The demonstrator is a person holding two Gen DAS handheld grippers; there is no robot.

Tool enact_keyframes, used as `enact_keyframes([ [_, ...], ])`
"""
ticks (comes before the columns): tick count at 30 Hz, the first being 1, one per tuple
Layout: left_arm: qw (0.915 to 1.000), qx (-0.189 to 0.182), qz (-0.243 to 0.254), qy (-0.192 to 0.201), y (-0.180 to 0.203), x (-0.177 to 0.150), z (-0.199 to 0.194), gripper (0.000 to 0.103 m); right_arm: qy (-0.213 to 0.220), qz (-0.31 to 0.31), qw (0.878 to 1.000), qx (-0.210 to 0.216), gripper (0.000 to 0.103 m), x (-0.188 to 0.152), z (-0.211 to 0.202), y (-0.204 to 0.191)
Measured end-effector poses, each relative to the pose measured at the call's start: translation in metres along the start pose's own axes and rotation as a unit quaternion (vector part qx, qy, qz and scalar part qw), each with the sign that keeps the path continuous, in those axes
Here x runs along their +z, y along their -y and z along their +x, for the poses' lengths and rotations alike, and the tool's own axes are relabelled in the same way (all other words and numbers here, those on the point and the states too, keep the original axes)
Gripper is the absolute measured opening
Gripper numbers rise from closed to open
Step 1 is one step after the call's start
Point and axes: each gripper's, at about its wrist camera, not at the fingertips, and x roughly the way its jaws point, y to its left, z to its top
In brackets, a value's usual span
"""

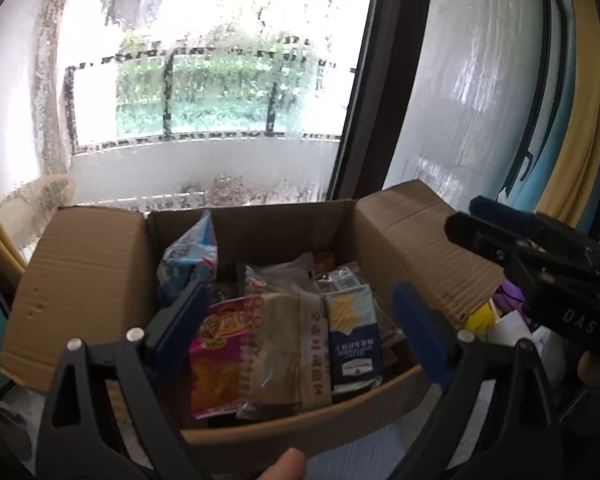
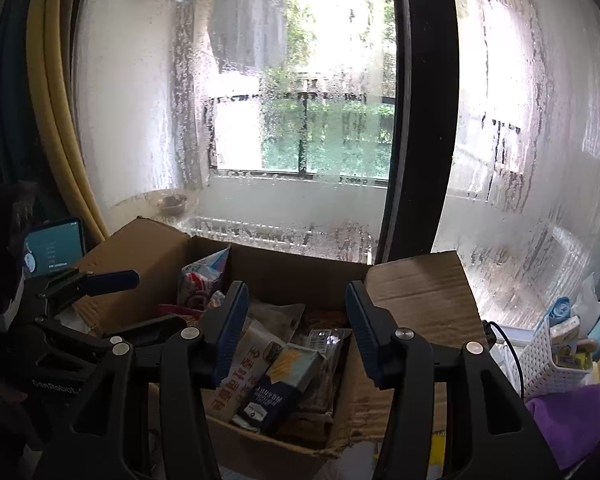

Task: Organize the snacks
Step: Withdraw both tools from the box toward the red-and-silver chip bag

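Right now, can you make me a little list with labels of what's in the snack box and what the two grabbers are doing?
box: open cardboard box, flaps folded out, by a wet window
snacks inside: pink and orange packet, clear-wrapped brown packet, dark blue packet, pale blue bag standing at the back
left gripper: open wide above the snacks, holding nothing
right gripper: open over the box, holding nothing
beside the box: white basket, purple cloth
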Motion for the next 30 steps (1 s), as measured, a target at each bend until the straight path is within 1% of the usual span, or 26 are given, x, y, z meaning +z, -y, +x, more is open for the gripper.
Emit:
enact_keyframes([
  [3, 1.0, 0.002, -0.003, 0.006, -0.003, -0.001, -0.014, 0.094, -0.002, -0.004, 1.0, 0.001, 0.054, -0.001, -0.005, -0.005],
  [7, 0.9997, 0.008, 0.002, 0.025, -0.001, -0.001, -0.039, 0.094, 0.002, -0.008, 1.0, 0.0, 0.054, -0.001, -0.019, -0.011],
  [17, 0.997, 0.01, 0.016, 0.075, 0.008, -0.003, -0.114, 0.094, 0.031, -0.03, 0.999, 0.008, 0.054, 0.009, -0.072, -0.043],
  [24, 0.9954, 0.011, 0.014, 0.094, 0.007, -0.016, -0.154, 0.094, 0.042, -0.055, 0.998, 0.006, 0.054, 0.007, -0.102, -0.072],
  [30, 0.9943, 0.018, 0.001, 0.105, -0.002, -0.037, -0.182, 0.094, 0.035, -0.075, 0.996, 0.012, 0.054, 0.0, -0.115, -0.094],
])
